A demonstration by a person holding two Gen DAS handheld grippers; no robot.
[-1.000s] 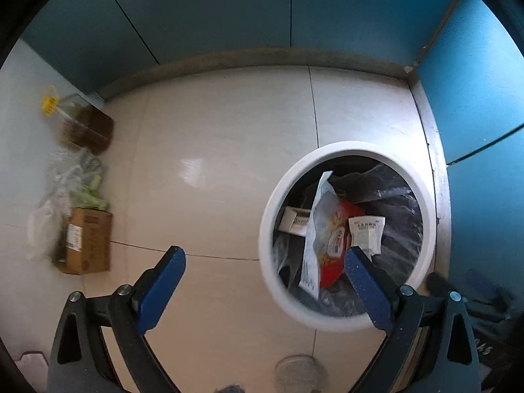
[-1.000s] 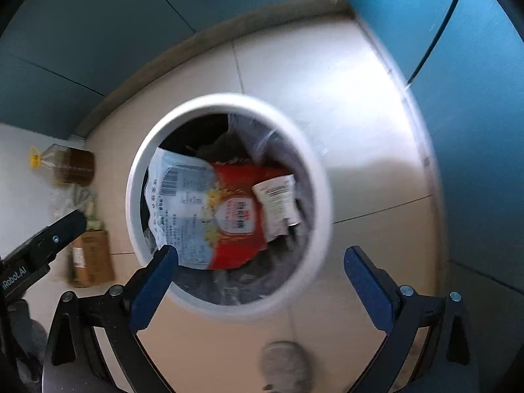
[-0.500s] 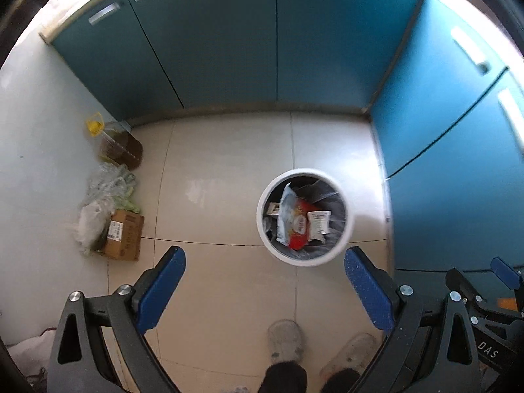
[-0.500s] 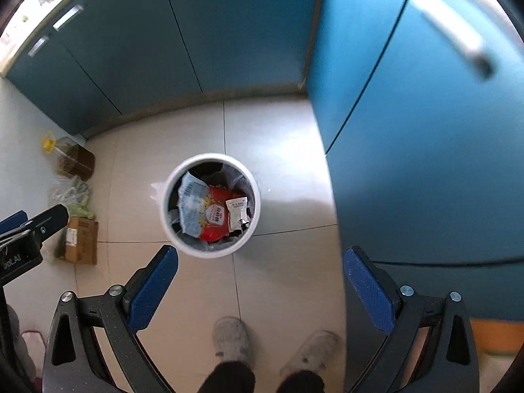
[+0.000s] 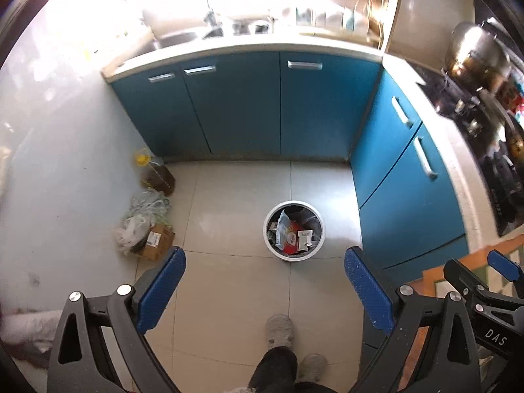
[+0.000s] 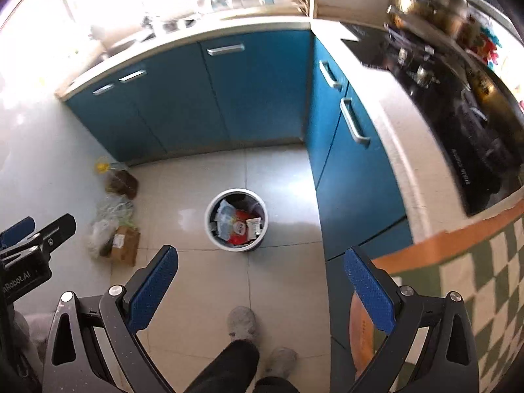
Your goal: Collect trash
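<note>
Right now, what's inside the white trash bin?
The white trash bin has a dark liner and holds a red-and-white snack bag with a small white packet beside it. Whatever lies underneath them is covered.

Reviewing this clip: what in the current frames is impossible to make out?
- Countertop by the sink: washed out by window glare, both views.
- Lower contents of the trash bin: hidden under the red packet; print too small.
- Stovetop items: motion-blurred, right view.
- Person: only shoes and a trouser leg, cut by bottom edge.
</note>
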